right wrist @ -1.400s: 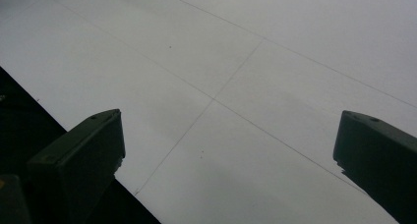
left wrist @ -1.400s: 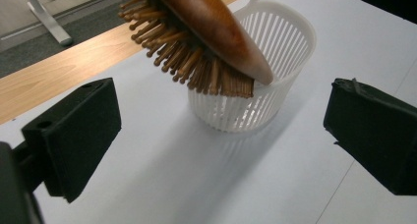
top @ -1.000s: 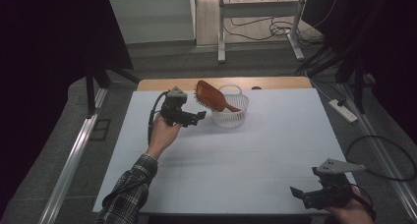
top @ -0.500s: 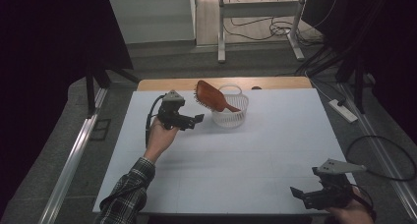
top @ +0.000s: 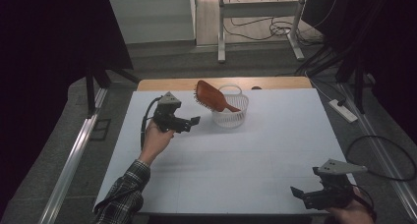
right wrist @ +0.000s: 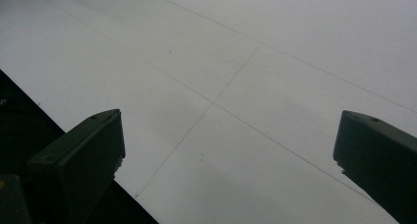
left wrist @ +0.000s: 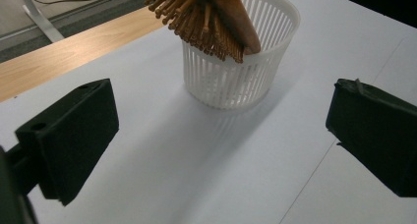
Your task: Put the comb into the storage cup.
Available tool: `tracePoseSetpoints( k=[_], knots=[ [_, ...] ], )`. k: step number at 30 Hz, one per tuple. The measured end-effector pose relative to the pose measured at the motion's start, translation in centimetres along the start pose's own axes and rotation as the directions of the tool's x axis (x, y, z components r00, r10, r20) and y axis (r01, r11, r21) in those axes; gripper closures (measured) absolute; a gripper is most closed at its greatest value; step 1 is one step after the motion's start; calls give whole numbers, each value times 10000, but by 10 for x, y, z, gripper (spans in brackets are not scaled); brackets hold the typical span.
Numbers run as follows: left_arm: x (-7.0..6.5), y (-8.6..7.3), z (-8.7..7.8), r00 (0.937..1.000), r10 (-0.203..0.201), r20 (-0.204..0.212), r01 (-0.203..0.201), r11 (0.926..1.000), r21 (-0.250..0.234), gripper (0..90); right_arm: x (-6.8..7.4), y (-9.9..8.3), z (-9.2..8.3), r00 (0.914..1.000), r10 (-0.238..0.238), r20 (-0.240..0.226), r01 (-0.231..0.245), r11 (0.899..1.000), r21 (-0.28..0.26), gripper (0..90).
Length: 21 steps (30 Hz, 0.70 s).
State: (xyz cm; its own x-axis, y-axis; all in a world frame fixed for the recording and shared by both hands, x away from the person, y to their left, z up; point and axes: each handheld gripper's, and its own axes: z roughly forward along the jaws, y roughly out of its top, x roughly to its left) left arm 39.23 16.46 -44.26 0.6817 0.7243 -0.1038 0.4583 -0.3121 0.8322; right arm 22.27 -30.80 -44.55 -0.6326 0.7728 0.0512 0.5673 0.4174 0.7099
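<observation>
Apparently post-placement: brown wooden hairbrush (top: 212, 97) leans in the white slotted plastic basket (top: 230, 112) near the table's (top: 275, 155) far edge, left gripper (top: 193, 123) wide open, empty, just beside it; right gripper (top: 300, 194) gapes idle at the near right corner; next likely clearing away.

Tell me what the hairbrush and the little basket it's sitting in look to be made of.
Hairbrush: likely wood, reddish-brown with a smooth, slightly glossy back; its bristles are tan pins, wood or bamboo by their colour, though plastic can't be excluded.
Basket: white moulded plastic, matte, going by the thin, even vertical slats and rolled rim.
</observation>
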Motion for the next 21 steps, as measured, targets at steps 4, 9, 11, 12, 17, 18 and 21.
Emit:
tracePoseSetpoints(
  k=[4, 9, 11, 12, 17, 18, 21],
  knots=[
    [0, -1, -4, 10000, -50, 41, 50, 10000, 32, 0, 0, 0, 0, 10000, 17, 11, -17, 10000, -26, 0],
    [-1, -3, -7, 9999, -116, 9, 116, 9999, 123, 0, 0, 0, 0, 10000, 42, 44, -41, 10000, -28, 0],
    [-1, -4, -9, 9998, -179, 1, 179, 9997, 165, 0, 0, 0, 0, 10000, 36, 61, -36, 10000, -32, 0],
    [-1, -4, -9, 9998, -203, -5, 203, 9996, 172, 0, 0, 0, 0, 10000, 41, 63, -41, 10000, -34, 0],
    [-2, -6, -14, 9994, -351, 46, 351, 9993, 114, 0, 0, 0, 0, 10000, -11, 83, 11, 10000, 6, 0],
    [-2, -7, -15, 9994, -353, 47, 352, 9993, 101, 0, 0, 0, 0, 9999, -18, 101, 18, 10000, -6, 0],
    [-3, -9, -18, 9993, -366, 31, 365, 9993, 105, 0, 1, 0, 0, 9999, -14, 107, 14, 10000, -4, 0]
  ],
)
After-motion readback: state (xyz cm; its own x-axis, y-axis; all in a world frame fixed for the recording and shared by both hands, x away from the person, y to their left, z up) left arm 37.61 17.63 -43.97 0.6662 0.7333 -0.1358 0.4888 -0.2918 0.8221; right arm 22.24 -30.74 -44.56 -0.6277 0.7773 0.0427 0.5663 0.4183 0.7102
